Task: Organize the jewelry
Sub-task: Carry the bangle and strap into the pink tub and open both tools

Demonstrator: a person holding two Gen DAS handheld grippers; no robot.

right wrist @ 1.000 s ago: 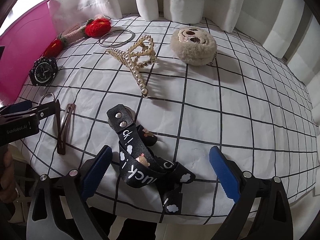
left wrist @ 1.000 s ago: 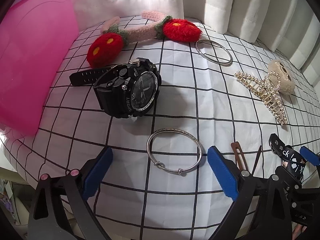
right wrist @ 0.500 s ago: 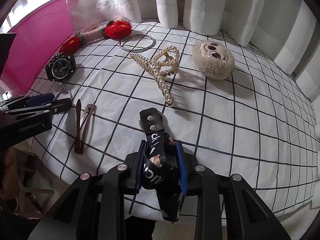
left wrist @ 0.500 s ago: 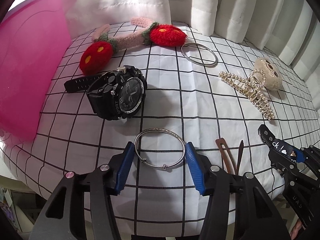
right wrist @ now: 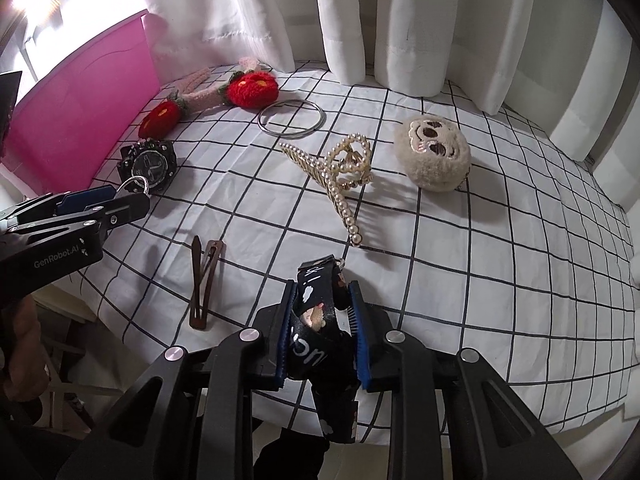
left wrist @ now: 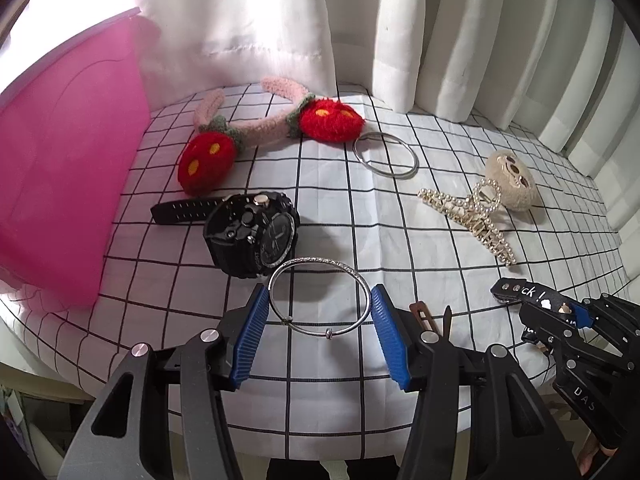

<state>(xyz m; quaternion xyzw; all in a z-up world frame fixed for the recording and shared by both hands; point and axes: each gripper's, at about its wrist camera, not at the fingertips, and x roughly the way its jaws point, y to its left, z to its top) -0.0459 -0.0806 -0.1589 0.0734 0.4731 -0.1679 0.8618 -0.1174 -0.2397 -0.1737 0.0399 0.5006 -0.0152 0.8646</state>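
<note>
Fingers of the left gripper [left wrist: 319,322] are clamped on a thin silver bangle [left wrist: 319,295], the blue pads pressing its rim from either side; the ring looks lifted slightly off the checked cloth [left wrist: 400,216] covering the desk. They closed on it within the last second and have since stayed put. Just past the bangle, at 11 o'clock from it in the left wrist view, lies a black sport watch [left wrist: 252,234], and farther at 12 o'clock a pink headband with red felt strawberries [left wrist: 272,128]. A second plain silver ring [left wrist: 386,155] lies at 1 o'clock, a pearl claw clip [left wrist: 468,212] and a beige plush face [left wrist: 512,182] at 2 o'clock. A pink bin [left wrist: 68,176] stands at 9 o'clock.

The right gripper [right wrist: 322,326] has its fingers pinched tight on a black printed strap [right wrist: 320,312], having just finished closing; the strap's loose end hangs below the pads. Two brown hair clips [right wrist: 204,280] lie on the cloth at 9 o'clock from it.
</note>
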